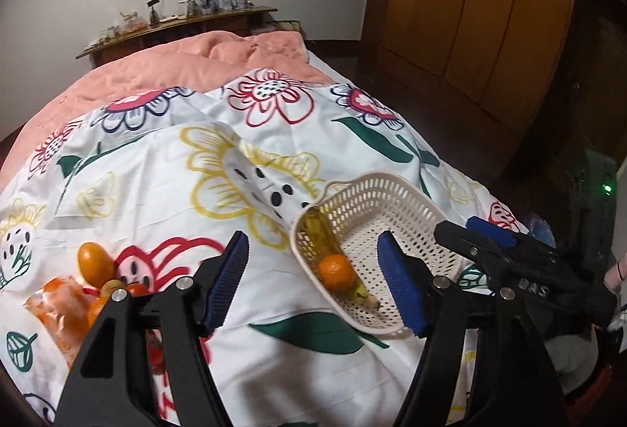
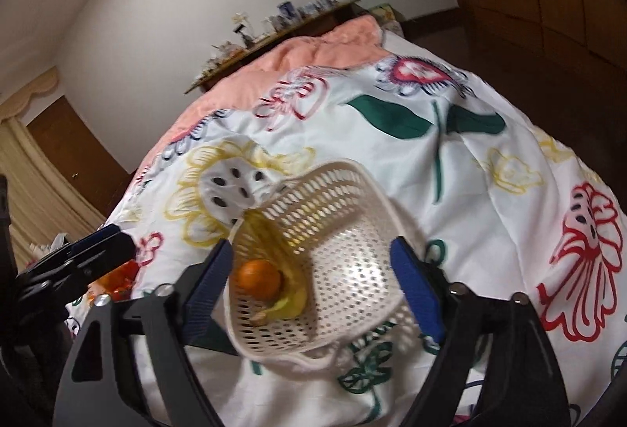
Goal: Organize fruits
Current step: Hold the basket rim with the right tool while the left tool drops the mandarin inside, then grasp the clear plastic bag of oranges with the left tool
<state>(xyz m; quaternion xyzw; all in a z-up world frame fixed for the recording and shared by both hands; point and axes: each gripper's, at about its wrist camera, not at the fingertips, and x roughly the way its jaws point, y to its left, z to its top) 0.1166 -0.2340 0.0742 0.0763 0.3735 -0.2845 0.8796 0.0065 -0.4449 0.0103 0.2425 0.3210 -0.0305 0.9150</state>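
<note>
A cream perforated basket [image 1: 411, 215] lies on the flowered bedspread and holds a banana [image 1: 319, 235] and an orange [image 1: 335, 271]. In the right wrist view the basket [image 2: 345, 231], banana [image 2: 270, 235] and orange [image 2: 260, 278] sit between my open fingers. My left gripper [image 1: 313, 282] is open and empty, just left of the basket. My right gripper [image 2: 313, 293] is open above the basket; it also shows in the left wrist view [image 1: 490, 235]. More oranges [image 1: 94, 262] and an orange bag [image 1: 58, 305] lie at the left.
The bed carries a flowered white cover [image 1: 196, 168] and a pink quilt [image 1: 176, 62]. A wooden headboard shelf [image 1: 176, 23] with small items stands behind. A wooden wardrobe [image 1: 490, 15] rises at the right. The bed's edge drops off at the right.
</note>
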